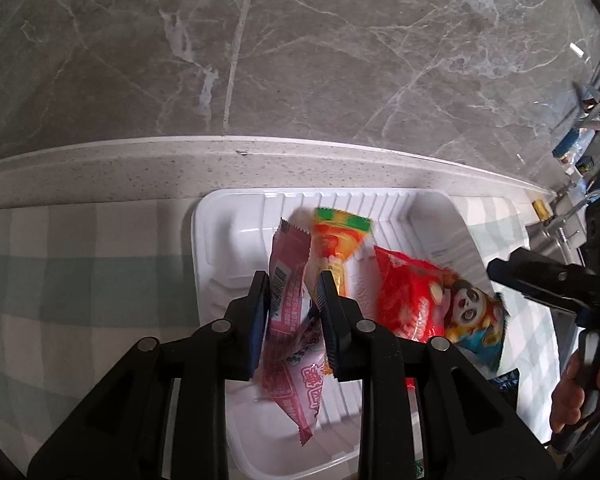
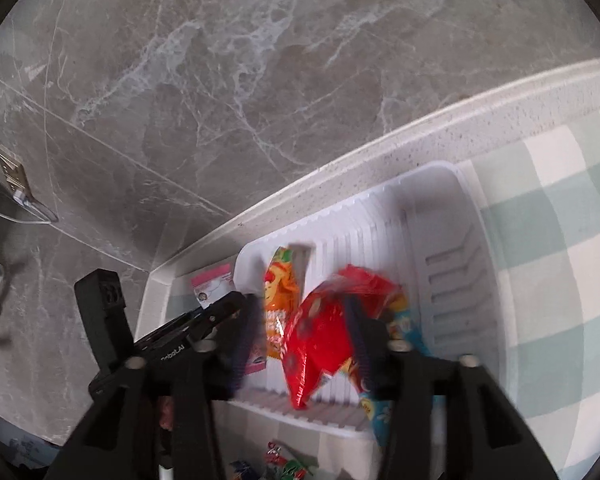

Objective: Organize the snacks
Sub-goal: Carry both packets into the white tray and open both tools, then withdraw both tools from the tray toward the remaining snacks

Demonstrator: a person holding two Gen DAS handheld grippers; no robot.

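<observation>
My left gripper (image 1: 292, 300) hangs over a white plastic tray (image 1: 204, 216), shut on a pink snack packet (image 1: 288, 320) that dangles upright between its pads. Behind it an orange packet (image 1: 336, 240) stands blurred in the tray. A red packet with a cartoon animal (image 1: 420, 308) lies to the right. In the right wrist view, my right gripper (image 2: 302, 340) stands open over the tray (image 2: 472, 184). The red packet (image 2: 324, 332) is loose between its fingers, with a gap on its left side. The orange packet (image 2: 280, 292) and the pink packet's top (image 2: 214, 286) show beyond.
The tray sits on a green-and-white checked cloth (image 1: 80, 260) against a speckled counter lip (image 1: 140, 164) and a marble wall. More small packets (image 2: 276, 464) lie on the cloth in front of the tray. A person's hand (image 1: 572, 392) holds the right gripper's handle.
</observation>
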